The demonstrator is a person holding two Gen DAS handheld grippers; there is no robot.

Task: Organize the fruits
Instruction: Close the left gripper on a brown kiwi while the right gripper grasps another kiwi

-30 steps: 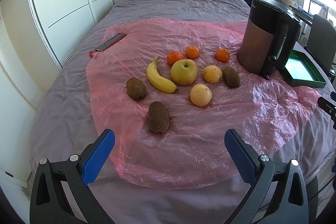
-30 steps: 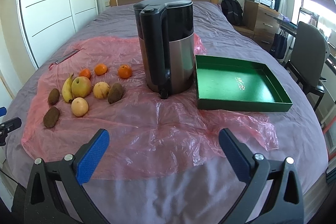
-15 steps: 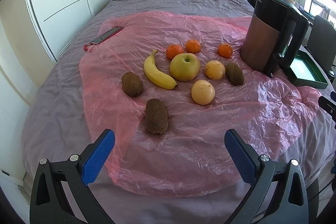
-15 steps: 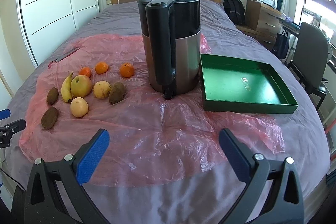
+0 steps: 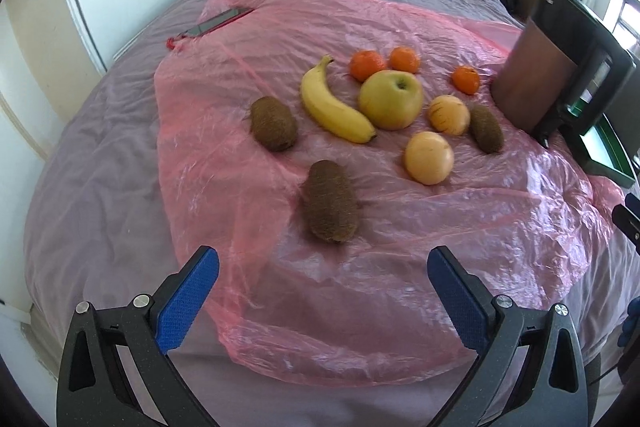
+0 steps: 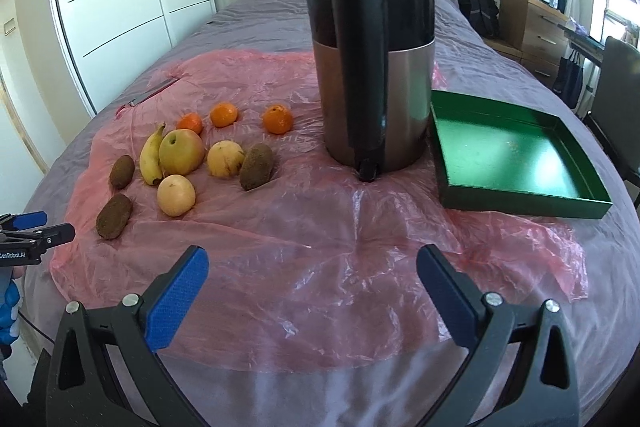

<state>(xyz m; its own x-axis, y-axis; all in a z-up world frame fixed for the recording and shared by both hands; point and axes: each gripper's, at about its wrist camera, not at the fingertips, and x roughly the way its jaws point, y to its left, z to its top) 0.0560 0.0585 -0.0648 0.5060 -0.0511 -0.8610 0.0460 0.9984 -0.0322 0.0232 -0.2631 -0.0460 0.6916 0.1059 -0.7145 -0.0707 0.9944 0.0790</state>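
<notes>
The left gripper (image 5: 323, 277) hangs with its fingers spread wide and nothing between them, and dead ahead of the gap, just beyond the tips, lies the nearest kiwi (image 5: 330, 206). Its long axis runs almost straight away from the fingers, tilted a touch to their right, so a plain forward reach would likely put one pad on each long flank. That looks like the move in hand.

The right gripper (image 6: 312, 281) is equally wide and empty, but it faces bare pink plastic (image 6: 320, 247), with the kettle (image 6: 370, 67) ahead and the green tray (image 6: 516, 201) ahead and to its right. The fruit sits well off to its left, so the left hand is clearly the nearer one.

Past the near kiwi: a second kiwi (image 5: 273, 123) ahead-left, a pale round fruit (image 5: 429, 157) ahead-right, then the banana (image 5: 332, 103), apple (image 5: 391, 99), another pale fruit (image 5: 449, 115), a third kiwi (image 5: 486, 129) and three tangerines (image 5: 368, 65) farther out. The near kiwi stands apart from all of them, with open sheet on both sides for the fingers.

The tray is presumably where fruit goes (it holds nothing now), and the kettle stands between it and the fruit, so a carry would need to swing round or over it. The plastic may well slide and bunch on the bed (image 5: 100, 187) under a push.
</notes>
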